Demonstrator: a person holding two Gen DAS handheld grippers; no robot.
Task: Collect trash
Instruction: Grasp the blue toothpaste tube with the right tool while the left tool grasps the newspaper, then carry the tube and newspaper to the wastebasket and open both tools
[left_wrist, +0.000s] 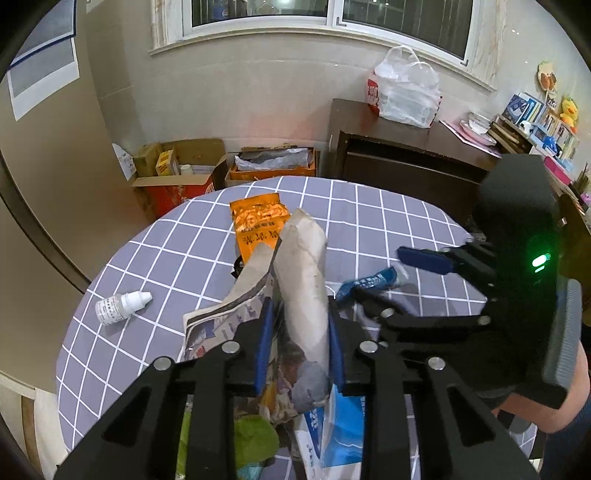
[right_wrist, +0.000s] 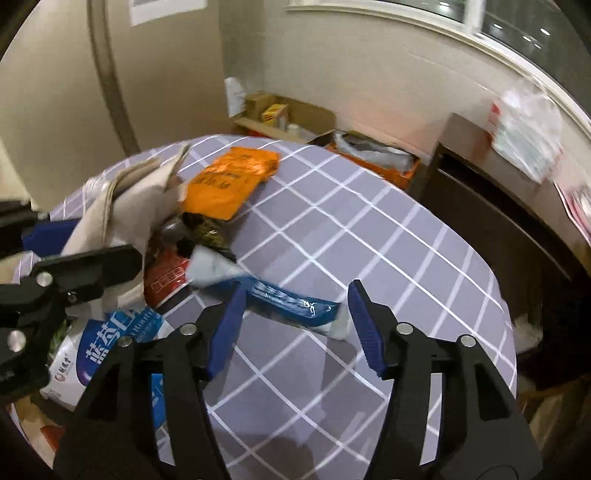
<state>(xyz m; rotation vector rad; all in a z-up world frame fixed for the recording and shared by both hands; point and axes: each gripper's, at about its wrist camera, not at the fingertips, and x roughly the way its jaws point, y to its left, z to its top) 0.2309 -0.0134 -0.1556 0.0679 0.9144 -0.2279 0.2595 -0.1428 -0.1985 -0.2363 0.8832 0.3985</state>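
My left gripper (left_wrist: 300, 332) is shut on a rolled, crumpled newspaper (left_wrist: 303, 266) that stands up from a heap of trash on the round checked table (left_wrist: 369, 214). In the right wrist view the same newspaper (right_wrist: 129, 199) is at the left. My right gripper (right_wrist: 297, 290) is open and straddles a blue snack wrapper (right_wrist: 291, 302) lying flat on the table (right_wrist: 369, 229). Its left pad is close to the wrapper's edge and its right pad stands clear. The left wrist view shows the right gripper (left_wrist: 376, 275) around that wrapper (left_wrist: 369, 280).
An orange packet (left_wrist: 258, 221) (right_wrist: 229, 177) lies beyond the newspaper, and a small white bottle (left_wrist: 118, 302) lies at the left. A blue-and-white bag (right_wrist: 107, 339) and a red box (right_wrist: 166, 273) lie in the heap. Cardboard boxes (left_wrist: 177, 170) and a dark cabinet (left_wrist: 406, 155) stand behind the table.
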